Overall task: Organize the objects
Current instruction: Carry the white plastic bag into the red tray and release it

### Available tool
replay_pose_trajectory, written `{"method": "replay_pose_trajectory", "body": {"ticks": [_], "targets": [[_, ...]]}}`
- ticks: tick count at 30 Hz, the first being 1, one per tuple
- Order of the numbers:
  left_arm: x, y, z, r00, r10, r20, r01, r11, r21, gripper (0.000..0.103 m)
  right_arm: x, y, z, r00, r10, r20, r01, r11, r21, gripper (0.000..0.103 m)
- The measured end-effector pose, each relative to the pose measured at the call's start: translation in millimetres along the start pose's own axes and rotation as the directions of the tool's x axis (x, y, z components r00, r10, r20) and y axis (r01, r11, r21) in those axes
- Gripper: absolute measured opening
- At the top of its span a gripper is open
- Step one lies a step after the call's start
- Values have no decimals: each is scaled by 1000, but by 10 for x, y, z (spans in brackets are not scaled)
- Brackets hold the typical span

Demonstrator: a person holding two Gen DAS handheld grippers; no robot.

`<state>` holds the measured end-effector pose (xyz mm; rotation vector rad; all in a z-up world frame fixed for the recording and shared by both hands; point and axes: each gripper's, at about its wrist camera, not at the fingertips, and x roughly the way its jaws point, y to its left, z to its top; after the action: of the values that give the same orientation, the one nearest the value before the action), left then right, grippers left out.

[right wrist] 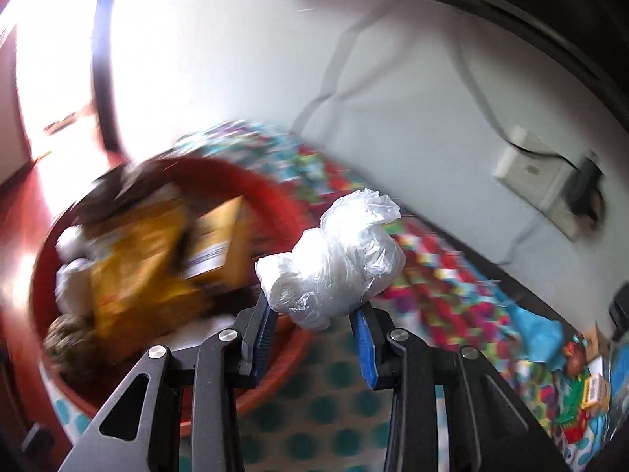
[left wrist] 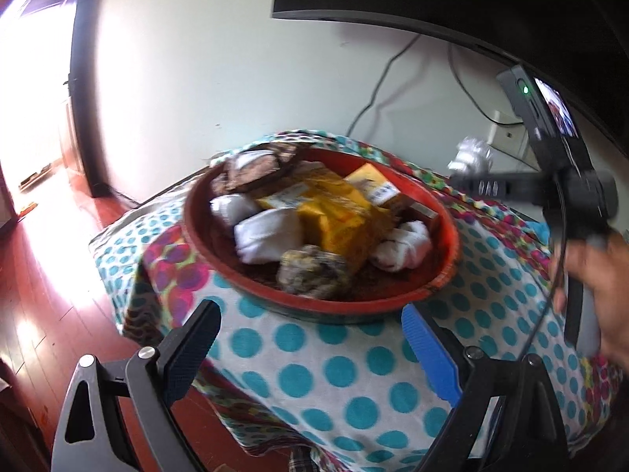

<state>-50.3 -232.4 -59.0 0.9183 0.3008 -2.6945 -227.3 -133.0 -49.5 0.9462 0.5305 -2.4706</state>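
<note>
While the right tool (right wrist: 314,314) grips a crumpled clear plastic bag (right wrist: 334,259) between its blue pads, just beside the far-right rim of the round red plastic basin (left wrist: 393,299), the left tool (left wrist: 310,350) hangs spread wide with nothing in it before the basin's near rim. The basin sits on the dotted-cloth counter (left wrist: 314,385), holding white bundles (left wrist: 267,236) and yellow packets (left wrist: 334,216).

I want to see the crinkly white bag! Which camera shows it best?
The right wrist view. There the white plastic bag sits big and sharp in the middle, pinched in the right claw. The left wrist view shows it only as a small, blurry silvery lump far off at the right, beyond the red bowl.
</note>
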Motion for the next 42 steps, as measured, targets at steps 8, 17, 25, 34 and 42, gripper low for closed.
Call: {"method": "replay_pose_trajectory", "body": {"ticks": [8,17,25,34,42], "targets": [[14,135,24,1000,26,-4,-26,1000,-14,96,42,585,-312,991,120,-54,-122,992,-29,34],[40,68,7,1000,23,-11,-23,1000,9,96,109,749,-389,988,141,-64,-142,990,-16,34],[45,37,-8,999,40,-15,-39,999,22,96,121,798,-432,992,116,-56,-119,992,-35,35],[-180,107,56,997,76,26,-76,997,-7,96,-222,828,-278,1000,15,14,-14,996,-90,103],[-589,248,76,989,135,60,-132,990,-54,96,-890,496,-7,994,43,104,-46,998,31,103]]}}
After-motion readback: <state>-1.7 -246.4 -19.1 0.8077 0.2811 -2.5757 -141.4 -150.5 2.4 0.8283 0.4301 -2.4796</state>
